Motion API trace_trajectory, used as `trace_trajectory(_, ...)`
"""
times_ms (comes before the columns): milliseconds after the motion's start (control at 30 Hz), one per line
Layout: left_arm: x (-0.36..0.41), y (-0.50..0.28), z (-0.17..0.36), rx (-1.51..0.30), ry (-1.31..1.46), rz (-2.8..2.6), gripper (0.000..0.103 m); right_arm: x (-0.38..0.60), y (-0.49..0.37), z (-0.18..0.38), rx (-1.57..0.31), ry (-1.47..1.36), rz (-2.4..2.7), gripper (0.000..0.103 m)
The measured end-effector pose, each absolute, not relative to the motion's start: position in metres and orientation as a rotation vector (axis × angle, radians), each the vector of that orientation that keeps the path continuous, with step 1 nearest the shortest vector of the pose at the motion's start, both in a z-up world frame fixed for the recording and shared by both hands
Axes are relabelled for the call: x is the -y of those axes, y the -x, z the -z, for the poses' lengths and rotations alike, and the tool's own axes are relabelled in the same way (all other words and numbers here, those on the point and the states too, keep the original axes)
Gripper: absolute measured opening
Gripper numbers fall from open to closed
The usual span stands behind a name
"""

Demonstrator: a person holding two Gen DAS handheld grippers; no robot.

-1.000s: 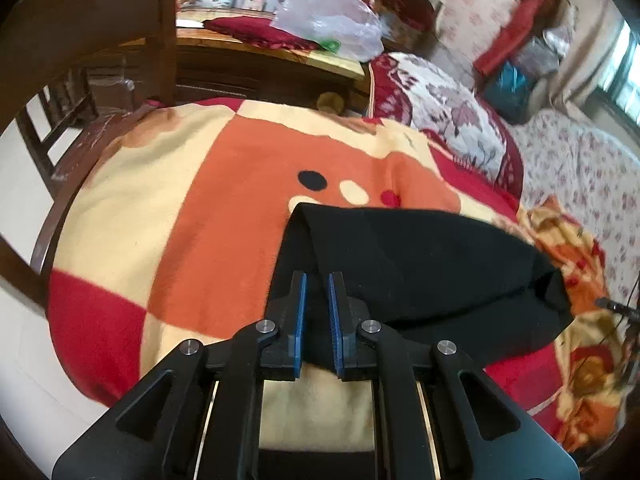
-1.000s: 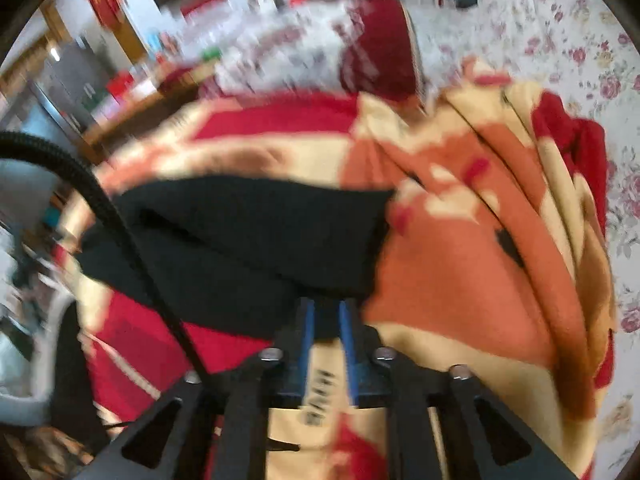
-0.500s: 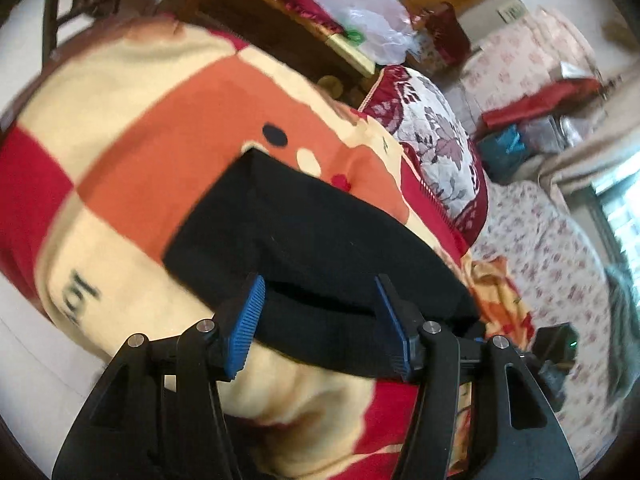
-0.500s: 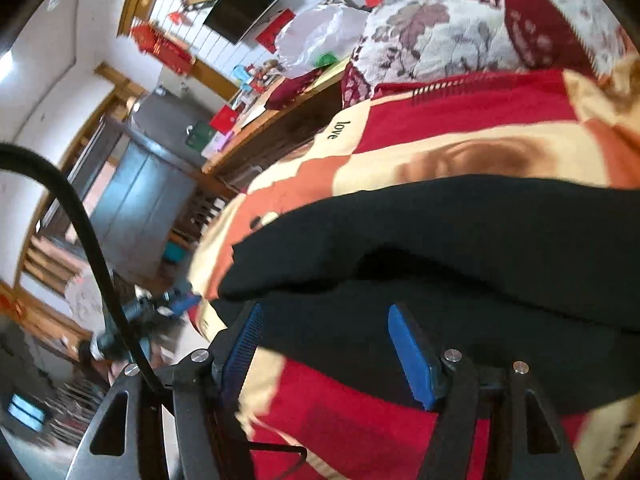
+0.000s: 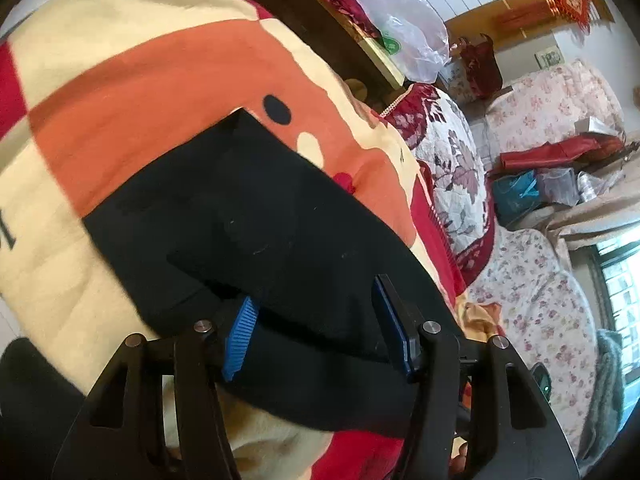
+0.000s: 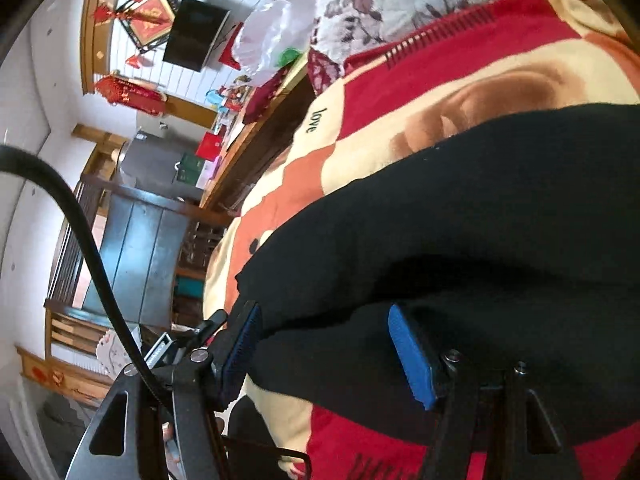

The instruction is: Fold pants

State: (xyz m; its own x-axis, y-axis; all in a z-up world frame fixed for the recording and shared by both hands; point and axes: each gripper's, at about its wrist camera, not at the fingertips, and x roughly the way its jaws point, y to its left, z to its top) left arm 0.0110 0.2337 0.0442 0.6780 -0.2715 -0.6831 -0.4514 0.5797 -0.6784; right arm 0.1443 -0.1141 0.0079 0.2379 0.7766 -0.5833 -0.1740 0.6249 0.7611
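Note:
The black pants lie folded in layers on a red, orange and cream blanket. My left gripper is open, its blue pads spread over the near edge of the pants, holding nothing. In the right wrist view the same pants fill the right side, with an upper layer lying over a lower one. My right gripper is open too, its jaws straddling the near edge of the lower layer without pinching it.
A floral quilt lies past the blanket. A wooden table with a plastic bag stands behind. A flowered sofa cover is at the right. A black cable crosses the right wrist view.
Both grippers have opened from shut and let go of the pants. The folded pants now rest on the blanket, and both cameras have tilted and dropped close to the near edge.

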Motion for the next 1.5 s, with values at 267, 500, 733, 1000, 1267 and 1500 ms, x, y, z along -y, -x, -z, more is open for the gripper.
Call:
trace_trajectory(267, -0.234, -0.024, -0.054, -0.840, 0.936, -0.126, 0.048, 0.116, -0.165, 0.001, -1.122, -0.690, -0.663, 0.043)
trace_trajectory(500, -0.232, -0.030, -0.078, -0.800, 0.774, -0.101, 0.011, 0.111, -0.155, -0.024, -1.064, -0.558, -0.694, 0.010)
trace_trajectory(733, -0.245, -0.010, -0.099, -0.775, 0.720, -0.059, 0.011, 0.105, -0.129, -0.053, -1.024, -0.482, -0.749, 0.009)
trace_trajectory(1000, -0.251, 0.011, -0.049, -0.882, 0.658, -0.153, 0.011, 0.083, -0.089, -0.027, -1.101, -0.389, -0.769, 0.009)
trace_trajectory(1267, -0.238, 0.017, -0.048, -0.889, 0.582, -0.171, 0.011, 0.075, -0.087, -0.003, -1.148, -0.315, -0.747, 0.009)
trace_trajectory(1500, -0.234, 0.028, -0.056, -0.914, 0.570, -0.192, 0.034, 0.085, -0.093, 0.008, -1.225, -0.396, -0.756, 0.021)
